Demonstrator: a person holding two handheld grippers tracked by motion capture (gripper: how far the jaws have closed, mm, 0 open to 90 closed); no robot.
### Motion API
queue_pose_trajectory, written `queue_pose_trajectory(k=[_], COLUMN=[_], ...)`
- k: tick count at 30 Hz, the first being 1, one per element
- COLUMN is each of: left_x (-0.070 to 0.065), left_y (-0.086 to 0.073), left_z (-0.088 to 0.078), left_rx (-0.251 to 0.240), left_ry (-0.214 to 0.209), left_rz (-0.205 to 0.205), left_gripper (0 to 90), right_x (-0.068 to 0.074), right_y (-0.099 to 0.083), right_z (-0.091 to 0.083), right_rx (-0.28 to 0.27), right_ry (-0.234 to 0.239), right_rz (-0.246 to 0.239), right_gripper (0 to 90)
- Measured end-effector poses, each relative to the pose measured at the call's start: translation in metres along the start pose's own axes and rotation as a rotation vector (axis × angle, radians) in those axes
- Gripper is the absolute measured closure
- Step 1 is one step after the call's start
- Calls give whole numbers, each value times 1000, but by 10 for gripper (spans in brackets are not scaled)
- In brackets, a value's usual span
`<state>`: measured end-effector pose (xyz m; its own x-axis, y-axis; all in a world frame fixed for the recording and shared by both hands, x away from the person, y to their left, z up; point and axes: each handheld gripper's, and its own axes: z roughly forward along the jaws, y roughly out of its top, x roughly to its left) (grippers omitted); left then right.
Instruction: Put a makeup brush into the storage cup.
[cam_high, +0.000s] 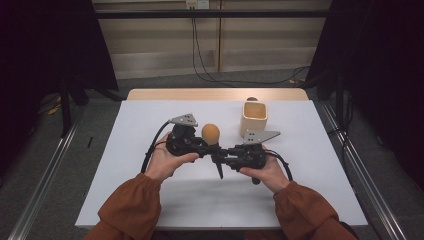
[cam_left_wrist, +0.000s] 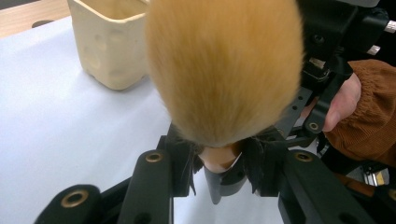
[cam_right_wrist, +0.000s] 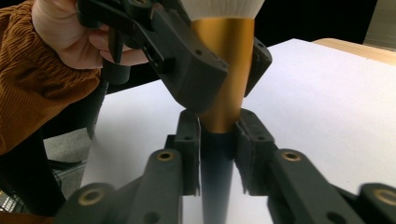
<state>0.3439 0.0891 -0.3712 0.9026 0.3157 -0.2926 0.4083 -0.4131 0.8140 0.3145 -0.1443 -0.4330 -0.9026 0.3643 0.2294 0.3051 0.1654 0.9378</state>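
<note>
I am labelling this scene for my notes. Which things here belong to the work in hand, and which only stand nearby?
In the work:
- fluffy orange makeup brush with gold ferrule and dark tapered handle
- left gripper, jaws shut on it
- right gripper, jaws shut on it

Standing nearby:
- cream square plastic cup
- white table

From my remote station: brush head blurred and cut off at 12 o'clock in left gripper view; cup rim cropped at 11 o'clock.
</note>
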Motion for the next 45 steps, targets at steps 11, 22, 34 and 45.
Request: queue_pose_trajectory(k=[11,22,34,45], left_x=[0,0,3,7], left_y=[-2,-5,-19,-43], left_z=[3,2,-10,-29], left_rx=[-28,-79,-131,-160], left_ry=[7,13,80,190], left_rz=[0,-15,-32,-18], left_gripper=[656,597,341,114], right_x=[-2,-2,-8,-16], right_y=[-1,0,0,8], right_z=[-2,-3,-12,-36], right_rx=[4,5,-20,-74], right_ry=[-11,-17,-63,-149], right_rz=[4,-1,15,17], right_gripper=[741,742,742,742])
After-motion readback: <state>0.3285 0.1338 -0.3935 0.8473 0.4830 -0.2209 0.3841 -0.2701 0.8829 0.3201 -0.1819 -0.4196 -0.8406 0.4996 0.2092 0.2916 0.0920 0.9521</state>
